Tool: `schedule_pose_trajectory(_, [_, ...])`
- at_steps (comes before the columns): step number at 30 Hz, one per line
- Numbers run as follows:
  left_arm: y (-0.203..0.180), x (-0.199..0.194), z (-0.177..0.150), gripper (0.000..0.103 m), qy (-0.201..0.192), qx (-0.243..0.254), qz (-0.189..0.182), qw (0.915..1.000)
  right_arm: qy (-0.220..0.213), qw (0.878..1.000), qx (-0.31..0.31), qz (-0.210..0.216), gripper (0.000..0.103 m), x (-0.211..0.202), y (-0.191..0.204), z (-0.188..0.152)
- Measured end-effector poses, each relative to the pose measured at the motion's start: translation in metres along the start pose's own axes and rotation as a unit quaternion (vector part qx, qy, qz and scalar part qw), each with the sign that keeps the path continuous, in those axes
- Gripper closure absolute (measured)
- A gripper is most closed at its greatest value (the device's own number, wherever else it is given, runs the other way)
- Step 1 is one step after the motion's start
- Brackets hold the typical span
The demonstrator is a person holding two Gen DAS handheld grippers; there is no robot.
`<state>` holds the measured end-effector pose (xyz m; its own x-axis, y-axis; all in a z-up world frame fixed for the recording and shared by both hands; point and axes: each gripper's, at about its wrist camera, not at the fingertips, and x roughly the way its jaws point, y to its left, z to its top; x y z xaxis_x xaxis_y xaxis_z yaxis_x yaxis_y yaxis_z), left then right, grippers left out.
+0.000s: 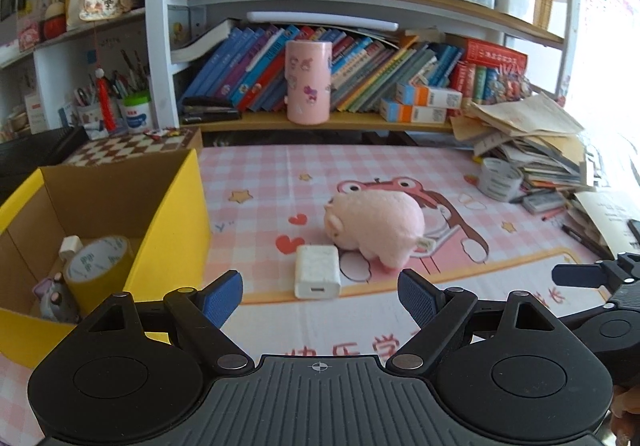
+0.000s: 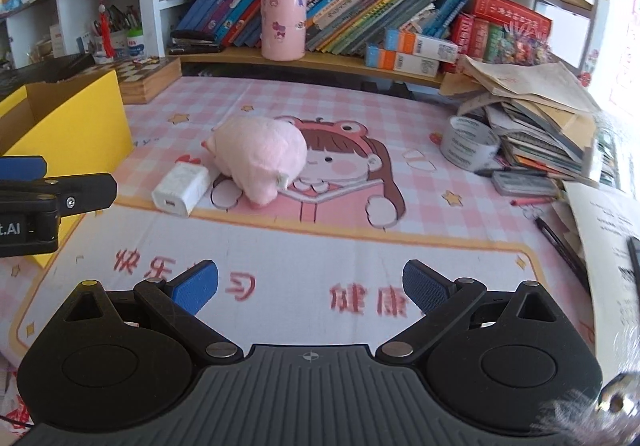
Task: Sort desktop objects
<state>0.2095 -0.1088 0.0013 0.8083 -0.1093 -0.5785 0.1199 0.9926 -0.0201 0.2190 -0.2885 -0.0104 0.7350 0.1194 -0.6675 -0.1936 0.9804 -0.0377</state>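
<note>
Both tools hang over the near edge of the pink desk mat, and both are released: the left gripper point(image 1: 320, 296) and the right gripper point(image 2: 310, 286) have their blue pads spread wide with nothing between them.

Taking the plush pig point(image 1: 376, 228) as the landmark, the white charger point(image 1: 317, 278) lies touching its near left side, the yellow box point(image 1: 176, 213) stands well off to its left, and a grey tape roll point(image 2: 470, 147) sits to its right, just beside the stack of papers. The box already contains a roll of yellow tape point(image 1: 98, 266) and a small grey figure.

The charger looks like the next pick for the left gripper. I'd come down straddling its narrow sides, clear of the pig so the fur isn't pinched, close firmly since the plastic seems slick, then lift before swinging over the box wall.

The mat carries large red Chinese characters along its near edge. The left gripper's body, seen from the right wrist, shows "t.AI". The pink cup on the shelf behind has cartoon stickers, nothing legible.
</note>
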Motion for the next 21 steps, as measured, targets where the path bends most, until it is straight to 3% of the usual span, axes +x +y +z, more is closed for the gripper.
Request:
schedule_pose_trajectory(10, [-0.010,0.018,0.014,0.016,0.019,-0.007,0.044,0.9988,0.004,0.997,-0.031,0.066,0.004,0.044,-0.009,0.021])
schedule_pose_trajectory(21, [-0.019,0.026,0.016,0.016,0.042,-0.013,0.071,0.9965,0.018,0.992,-0.076,0.098,0.004,0.097,-0.013,0.046])
